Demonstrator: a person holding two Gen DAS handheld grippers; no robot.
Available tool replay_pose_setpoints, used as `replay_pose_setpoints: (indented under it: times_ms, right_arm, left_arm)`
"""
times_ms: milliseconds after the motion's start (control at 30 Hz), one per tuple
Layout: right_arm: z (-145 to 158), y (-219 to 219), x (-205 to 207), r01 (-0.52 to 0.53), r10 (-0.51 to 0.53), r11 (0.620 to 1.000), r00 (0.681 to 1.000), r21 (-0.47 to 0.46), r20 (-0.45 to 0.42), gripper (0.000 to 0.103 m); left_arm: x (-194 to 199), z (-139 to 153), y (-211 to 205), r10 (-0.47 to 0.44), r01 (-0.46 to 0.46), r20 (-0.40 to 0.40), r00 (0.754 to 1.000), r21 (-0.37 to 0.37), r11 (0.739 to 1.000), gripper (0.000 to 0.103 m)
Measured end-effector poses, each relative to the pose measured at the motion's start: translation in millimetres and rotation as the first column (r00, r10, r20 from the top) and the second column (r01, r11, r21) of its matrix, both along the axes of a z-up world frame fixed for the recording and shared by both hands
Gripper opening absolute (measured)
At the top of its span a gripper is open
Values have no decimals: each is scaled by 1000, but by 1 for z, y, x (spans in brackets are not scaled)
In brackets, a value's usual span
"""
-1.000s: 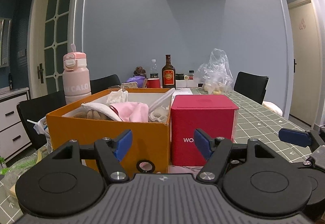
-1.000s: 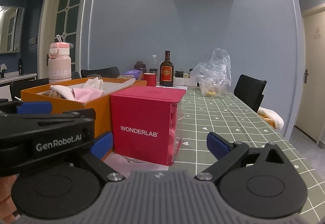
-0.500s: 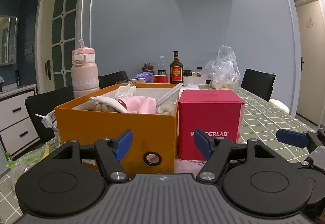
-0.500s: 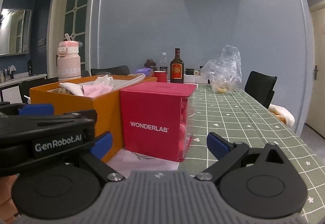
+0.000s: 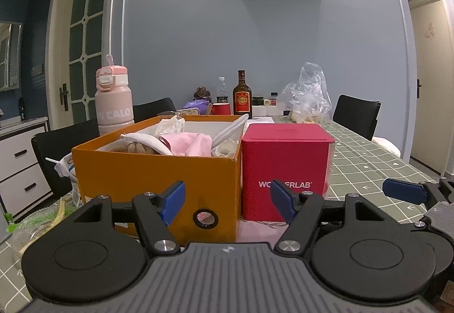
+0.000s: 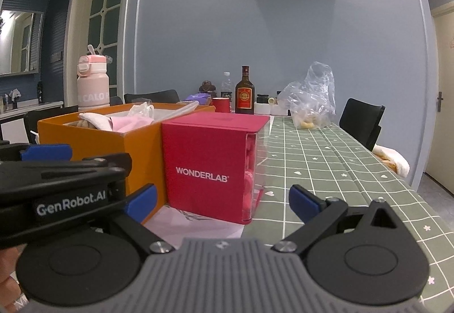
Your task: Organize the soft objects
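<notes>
Orange box (image 5: 153, 171): full of soft cloths (image 5: 184, 143), touching the red WONDERLAB box (image 5: 283, 168).
Surface (image 6: 340, 171): bare green cloth to the right.
Left tool (image 5: 227, 199): spread wide, holding nothing.
Right tool (image 6: 224, 201): spread wide, holding nothing.

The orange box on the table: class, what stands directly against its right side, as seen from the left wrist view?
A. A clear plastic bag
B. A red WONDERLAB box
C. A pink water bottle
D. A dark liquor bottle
B: the red WONDERLAB box stands right beside the orange box, while the pink water bottle is behind it on the left, and the clear plastic bag and dark liquor bottle sit farther back.
</notes>
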State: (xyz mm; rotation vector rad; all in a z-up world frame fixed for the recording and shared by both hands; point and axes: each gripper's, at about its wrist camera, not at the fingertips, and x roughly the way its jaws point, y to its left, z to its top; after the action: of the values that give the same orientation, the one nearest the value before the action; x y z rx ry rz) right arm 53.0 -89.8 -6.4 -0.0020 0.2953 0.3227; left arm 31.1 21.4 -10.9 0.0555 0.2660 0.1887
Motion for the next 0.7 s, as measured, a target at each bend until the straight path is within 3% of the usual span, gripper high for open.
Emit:
replay_pose_setpoints:
  times_ms: [700]
  right_arm:
    - [-7, 3, 5, 5, -5, 1000, 1000, -19, -19, 97]
  left_arm:
    - [3, -7, -2, 20, -21, -24, 1000, -15, 1000, 80]
